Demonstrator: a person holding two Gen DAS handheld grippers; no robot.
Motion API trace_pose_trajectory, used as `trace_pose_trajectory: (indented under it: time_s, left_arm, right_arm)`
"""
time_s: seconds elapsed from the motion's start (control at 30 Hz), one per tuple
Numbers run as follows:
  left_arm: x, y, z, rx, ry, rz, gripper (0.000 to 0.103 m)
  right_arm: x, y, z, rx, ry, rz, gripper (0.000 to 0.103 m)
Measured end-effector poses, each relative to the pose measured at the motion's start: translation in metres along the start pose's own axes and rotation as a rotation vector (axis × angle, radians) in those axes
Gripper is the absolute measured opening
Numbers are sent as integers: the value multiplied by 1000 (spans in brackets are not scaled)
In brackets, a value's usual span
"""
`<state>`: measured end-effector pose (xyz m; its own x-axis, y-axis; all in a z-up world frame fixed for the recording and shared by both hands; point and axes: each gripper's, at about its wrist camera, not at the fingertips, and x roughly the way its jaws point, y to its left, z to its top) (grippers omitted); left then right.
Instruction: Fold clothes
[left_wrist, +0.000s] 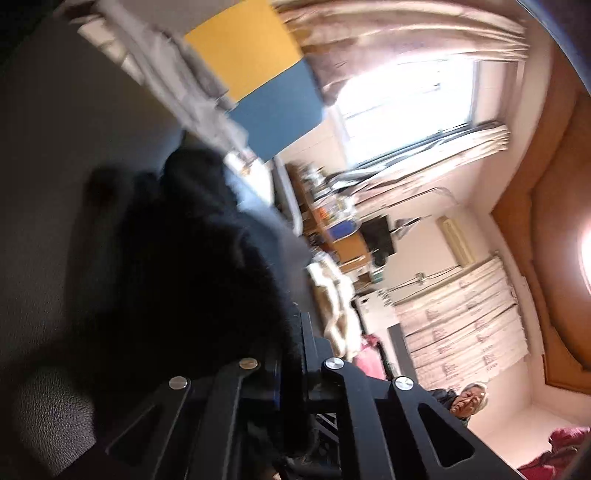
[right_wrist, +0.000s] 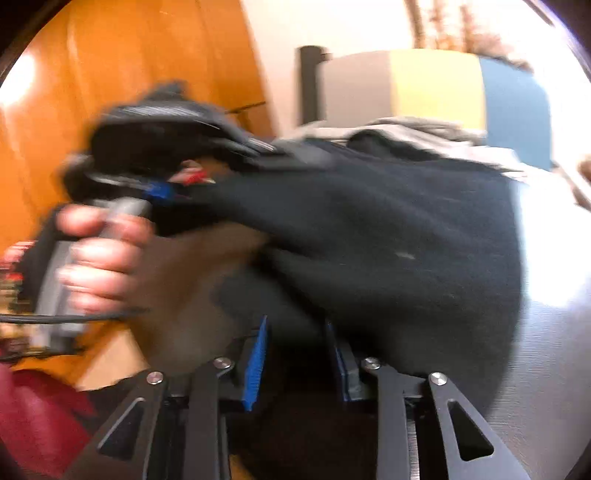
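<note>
1. Overhead, a dark fleecy garment (right_wrist: 388, 236) hangs bunched between both grippers above a grey, grainy desk (right_wrist: 546, 369).
2. Left gripper (left_wrist: 295, 354): jaws pinched narrow on the fuzzy cloth.
3. Right gripper (right_wrist: 301, 354): blue ribbed pads (right_wrist: 255, 365) set apart, cloth draped between them; grip unclear through blur.
4. A hand (right_wrist: 107, 258) holds the left gripper's grey handle.

Lived-in home room, curtained window (left_wrist: 406, 92), cluttered desk (left_wrist: 343, 236)
</note>
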<state>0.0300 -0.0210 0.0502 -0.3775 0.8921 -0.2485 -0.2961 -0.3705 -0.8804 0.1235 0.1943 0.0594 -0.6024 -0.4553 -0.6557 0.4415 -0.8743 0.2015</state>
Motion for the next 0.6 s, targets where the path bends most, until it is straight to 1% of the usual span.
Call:
trace_pose_trajectory:
  time_s: [0.07,0.1,0.13,0.17,0.23,0.3,0.33,0.43,0.57,0.6]
  left_arm:
    - [-12,-10,0,45,-32,-15,5]
    - [-17,-11,-2,75,-35,13,5]
    - [-23,-6,-6,96,-25,68,5]
    - [-28,1,-10,112,-15,121,5]
    - [-25,34,-25,40,19,205,5]
    - [-33,65,-41,-50,5,209,5]
    - [-35,77,-48,-70,7,215,5]
    - [-36,76,-55,17,1,211,6]
    - [-32,72,-56,91,0,240,8]
    - [-34,72,-58,98,-13,235,8]
  right_arm:
    - [-1,-8,-2,25,6,-54,29]
    - [-2,-13,-2,37,9,-80,26]
    - [-2,-17,-3,49,12,-107,23]
    - [-3,-21,-4,62,15,-134,23]
    - [-4,-30,-6,86,22,-188,23]
    - [-5,-38,-7,111,28,-241,23]
    - [-4,-39,-7,110,31,-251,23]
    - [-1,-40,-6,104,35,-245,23]
    - [1,-42,-2,109,53,-211,25]
    - [0,-43,-1,111,66,-200,26]
